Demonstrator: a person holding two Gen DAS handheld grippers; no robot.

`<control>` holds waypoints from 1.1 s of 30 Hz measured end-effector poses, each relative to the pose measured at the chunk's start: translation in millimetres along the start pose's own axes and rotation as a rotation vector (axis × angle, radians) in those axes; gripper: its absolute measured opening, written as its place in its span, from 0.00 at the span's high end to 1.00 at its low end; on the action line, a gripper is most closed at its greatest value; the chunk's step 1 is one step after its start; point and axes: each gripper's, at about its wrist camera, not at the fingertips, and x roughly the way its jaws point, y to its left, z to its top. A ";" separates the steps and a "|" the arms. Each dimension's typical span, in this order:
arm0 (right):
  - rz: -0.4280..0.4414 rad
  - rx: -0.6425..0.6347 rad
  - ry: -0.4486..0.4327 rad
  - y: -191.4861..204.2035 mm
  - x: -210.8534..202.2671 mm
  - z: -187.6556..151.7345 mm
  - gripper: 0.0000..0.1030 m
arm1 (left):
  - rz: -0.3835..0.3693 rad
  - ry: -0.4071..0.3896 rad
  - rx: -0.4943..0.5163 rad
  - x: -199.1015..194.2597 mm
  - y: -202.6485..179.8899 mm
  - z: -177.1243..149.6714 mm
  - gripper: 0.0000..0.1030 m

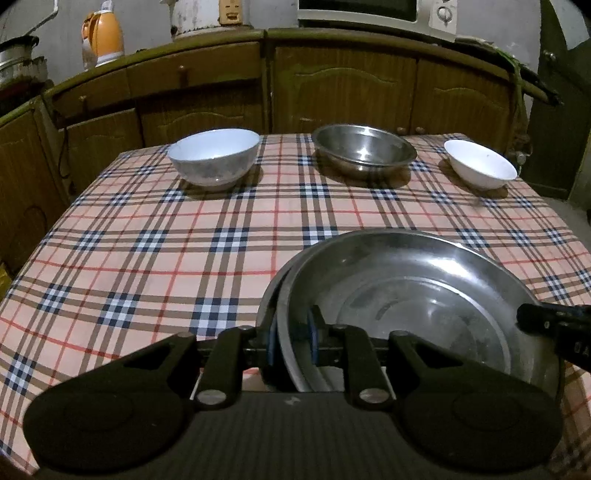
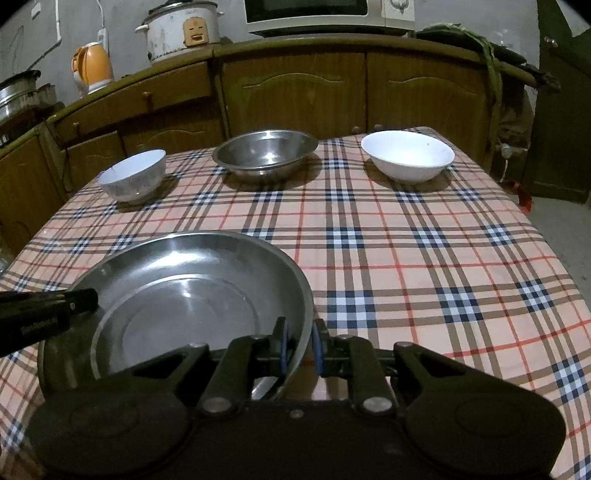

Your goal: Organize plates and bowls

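A wide steel plate (image 1: 413, 295) (image 2: 192, 291) hangs just over the near part of the checked tablecloth. My left gripper (image 1: 293, 338) is shut on its left rim, blue pads pressing either side. My right gripper (image 2: 300, 345) is shut on the opposite rim; its black tip shows in the left wrist view at the right edge. At the far side stand a grey-white bowl (image 1: 214, 157) (image 2: 133, 175), a steel bowl (image 1: 364, 149) (image 2: 265, 151) and a white bowl (image 1: 480, 164) (image 2: 408, 155).
The table (image 1: 147, 258) (image 2: 443, 258) wears a peach plaid cloth. Wooden cabinets (image 1: 351, 85) stand close behind it, bearing an orange kettle (image 2: 92, 68), a rice cooker (image 2: 181, 27) and a microwave (image 2: 325, 14). A dark door (image 2: 561, 110) is at the right.
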 end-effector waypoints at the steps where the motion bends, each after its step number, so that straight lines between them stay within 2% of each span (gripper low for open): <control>1: -0.001 -0.001 -0.001 0.2 0.2 0.0 0.82 | 0.000 -0.001 0.000 0.2 -0.4 0.1 0.82; 22: -0.009 0.010 -0.002 -3.0 2.5 -0.5 0.78 | -0.034 0.001 -0.029 2.0 -0.7 -0.7 0.72; 23: -0.011 0.010 -0.002 -3.2 2.4 -0.4 0.77 | -0.039 0.001 -0.032 1.4 -0.3 -0.7 0.67; 25: -0.014 0.016 -0.007 -4.5 0.6 -0.1 0.65 | -0.066 -0.001 -0.039 -0.6 1.1 -0.7 0.59; 26: -0.013 0.021 -0.011 -5.9 -0.3 0.3 0.63 | -0.075 -0.002 -0.042 -1.5 1.5 -0.6 0.55; 31: -0.007 0.049 -0.016 -11.5 -3.3 1.9 0.62 | -0.118 -0.018 -0.024 -6.1 1.7 -2.4 0.38; 32: -0.003 0.055 -0.017 -12.5 -3.8 2.0 0.62 | -0.113 -0.026 -0.020 -7.7 2.3 -2.5 0.29; 33: 0.001 0.059 -0.017 -12.9 -4.0 2.1 0.62 | -0.081 -0.039 -0.005 -9.7 2.3 -2.4 0.26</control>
